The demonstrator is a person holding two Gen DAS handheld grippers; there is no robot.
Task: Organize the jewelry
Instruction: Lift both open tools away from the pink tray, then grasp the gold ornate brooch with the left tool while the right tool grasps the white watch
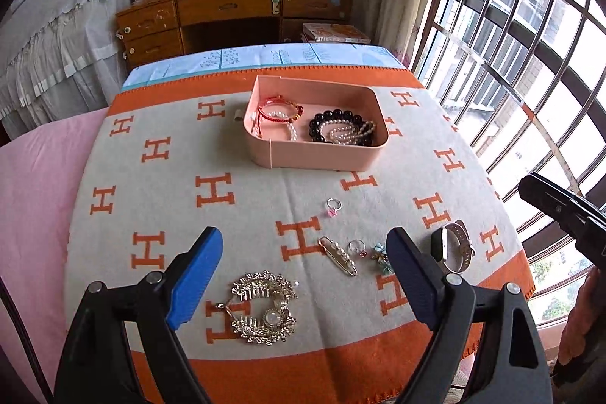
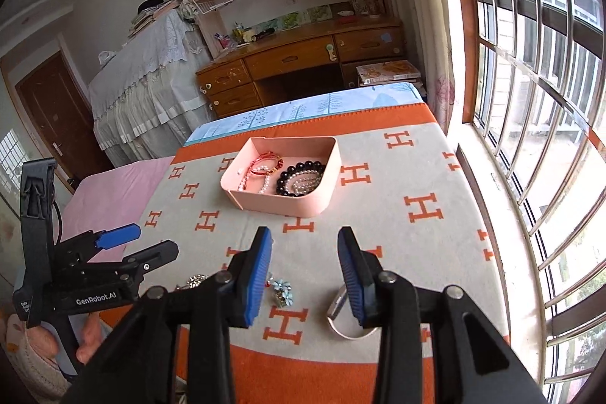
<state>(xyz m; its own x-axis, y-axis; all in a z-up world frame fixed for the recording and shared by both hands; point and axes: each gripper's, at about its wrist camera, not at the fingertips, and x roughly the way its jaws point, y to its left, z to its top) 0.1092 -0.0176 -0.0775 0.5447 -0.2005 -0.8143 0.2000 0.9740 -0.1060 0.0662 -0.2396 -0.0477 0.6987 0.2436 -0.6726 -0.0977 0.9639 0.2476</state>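
Two black grippers with blue pads hang above the orange-and-grey blanket [image 1: 159, 199] patterned with "H": left gripper [image 1: 303, 275], marked "GenRobot.AI", spread wide and empty; right gripper [image 2: 305, 277] parted, empty. Loose jewelry lies near the front edge; open blanket separates it from the pink rectangular tray [image 1: 325, 154] of bracelets.

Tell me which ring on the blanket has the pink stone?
The small silver ring with the pink stone lies alone, nearest the pink box. The other silver ring, with a dark red stone, sits beside the pearl pin.

Two rings [image 1: 333, 204]; one watch [image 1: 456, 245]; perhaps four boxed bracelets [image 1: 342, 129].
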